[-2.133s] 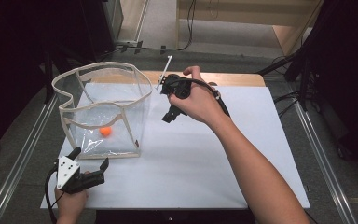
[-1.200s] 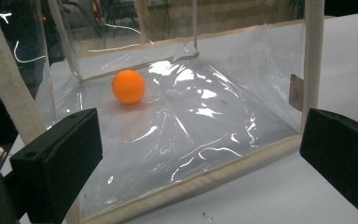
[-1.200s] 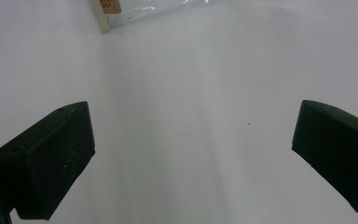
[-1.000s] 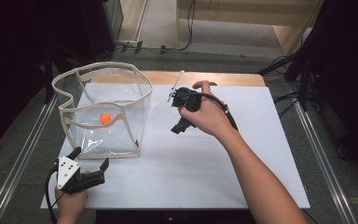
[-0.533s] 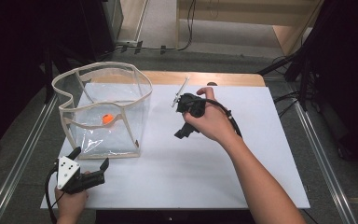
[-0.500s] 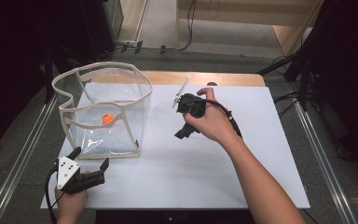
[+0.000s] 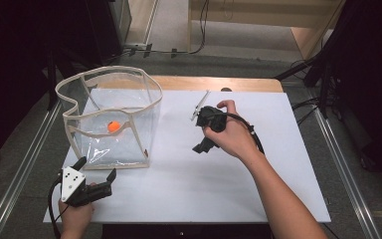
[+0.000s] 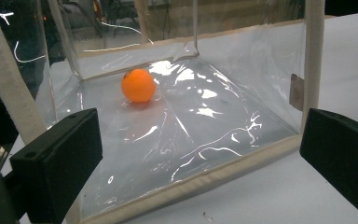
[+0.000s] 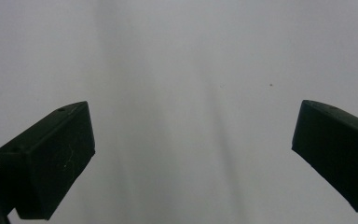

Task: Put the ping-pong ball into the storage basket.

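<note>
A clear plastic bag with beige fabric trim stands open on the left of the white table. An orange ball lies on its floor. My left gripper rests at the table's front left corner, open and empty, just in front of the bag. In the left gripper view, that left gripper faces the bag's front wall, and the ball sits behind it. A hand holds my right gripper over the table's middle, right of the bag. That right gripper is open over bare white surface.
The tabletop's wooden back edge shows beyond the white sheet. Metal rails run along both sides of the table. Cables lie on the floor behind it.
The right gripper has moved away from the bag's rim, to the right and toward the front. The ball has shifted slightly toward the back of the bag. The left gripper stayed still.
</note>
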The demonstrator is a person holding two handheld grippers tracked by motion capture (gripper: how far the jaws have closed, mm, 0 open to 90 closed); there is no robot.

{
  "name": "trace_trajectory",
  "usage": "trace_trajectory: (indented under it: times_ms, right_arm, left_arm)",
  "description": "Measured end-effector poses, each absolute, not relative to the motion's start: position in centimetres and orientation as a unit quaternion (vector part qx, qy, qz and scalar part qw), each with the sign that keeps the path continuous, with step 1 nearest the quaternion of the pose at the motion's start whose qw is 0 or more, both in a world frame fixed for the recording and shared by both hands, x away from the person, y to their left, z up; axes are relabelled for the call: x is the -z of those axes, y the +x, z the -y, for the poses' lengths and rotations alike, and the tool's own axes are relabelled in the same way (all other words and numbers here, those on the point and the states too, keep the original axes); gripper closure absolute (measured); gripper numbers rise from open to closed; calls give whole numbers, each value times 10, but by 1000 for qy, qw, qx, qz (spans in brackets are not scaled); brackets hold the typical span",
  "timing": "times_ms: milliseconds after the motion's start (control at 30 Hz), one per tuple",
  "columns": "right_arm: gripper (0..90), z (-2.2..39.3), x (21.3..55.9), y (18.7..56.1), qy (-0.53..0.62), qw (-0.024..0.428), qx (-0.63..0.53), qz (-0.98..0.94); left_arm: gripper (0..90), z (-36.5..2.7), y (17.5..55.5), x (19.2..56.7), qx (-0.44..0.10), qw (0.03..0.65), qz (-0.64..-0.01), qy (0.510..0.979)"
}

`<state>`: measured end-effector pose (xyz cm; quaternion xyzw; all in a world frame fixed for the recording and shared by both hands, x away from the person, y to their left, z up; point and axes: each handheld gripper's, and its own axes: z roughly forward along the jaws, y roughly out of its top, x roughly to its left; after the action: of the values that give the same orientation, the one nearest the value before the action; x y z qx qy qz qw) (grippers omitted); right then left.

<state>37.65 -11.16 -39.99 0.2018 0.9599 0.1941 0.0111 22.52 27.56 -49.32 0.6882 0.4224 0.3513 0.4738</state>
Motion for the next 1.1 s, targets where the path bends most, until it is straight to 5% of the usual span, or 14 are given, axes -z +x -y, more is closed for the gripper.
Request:
trace_trajectory:
  times_ms: [1100]
  right_arm:
    - [0, 177, 419, 344, 239, 18, -224, -945]
  left_arm:
    - [0, -276, 225, 493, -352, 474, -424, 687]
